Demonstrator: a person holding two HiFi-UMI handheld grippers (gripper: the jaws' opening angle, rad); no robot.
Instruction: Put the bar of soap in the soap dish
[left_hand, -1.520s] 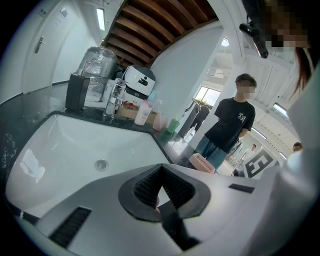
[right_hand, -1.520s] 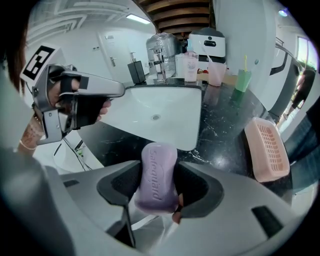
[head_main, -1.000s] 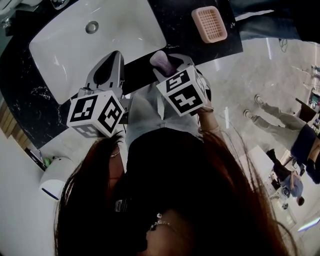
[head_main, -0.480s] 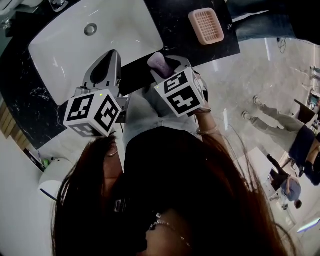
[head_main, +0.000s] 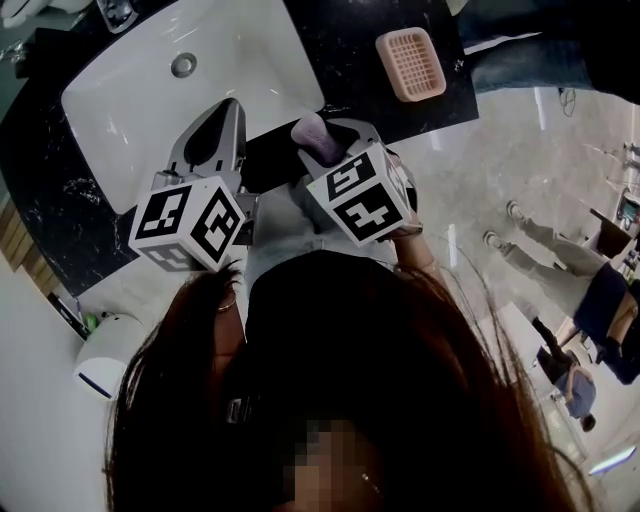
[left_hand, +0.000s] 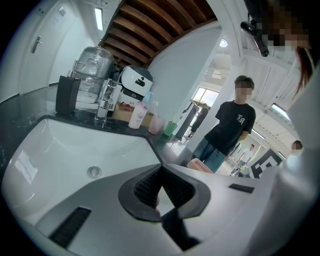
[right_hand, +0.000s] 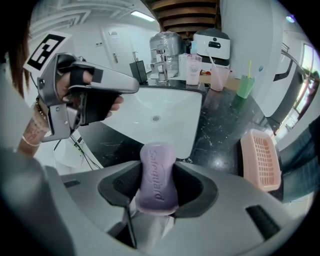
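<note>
A purple bar of soap (right_hand: 157, 177) stands on end between the jaws of my right gripper (right_hand: 158, 186), which is shut on it. In the head view the soap (head_main: 312, 135) hangs over the front edge of the black counter (head_main: 350, 40), beside the white sink (head_main: 200, 70). The pink slotted soap dish (head_main: 411, 63) lies empty on the counter, to the right of and beyond the soap; the same soap dish (right_hand: 260, 159) sits at the right gripper view's right. My left gripper (head_main: 224, 110) hovers over the sink's front rim. Its pads (left_hand: 150, 185) meet with nothing between them.
Along the counter's back stand a tap (left_hand: 102, 102), a black dispenser (left_hand: 67, 94), a bottle (left_hand: 136, 115) and cups (left_hand: 170, 129). A person in a black shirt (left_hand: 232, 127) stands past the counter's end. A white bin (head_main: 100, 355) sits on the floor at the lower left.
The right gripper has kept the soap and drifted slightly left and nearer. The left gripper has hardly moved. The view has shifted a little.
</note>
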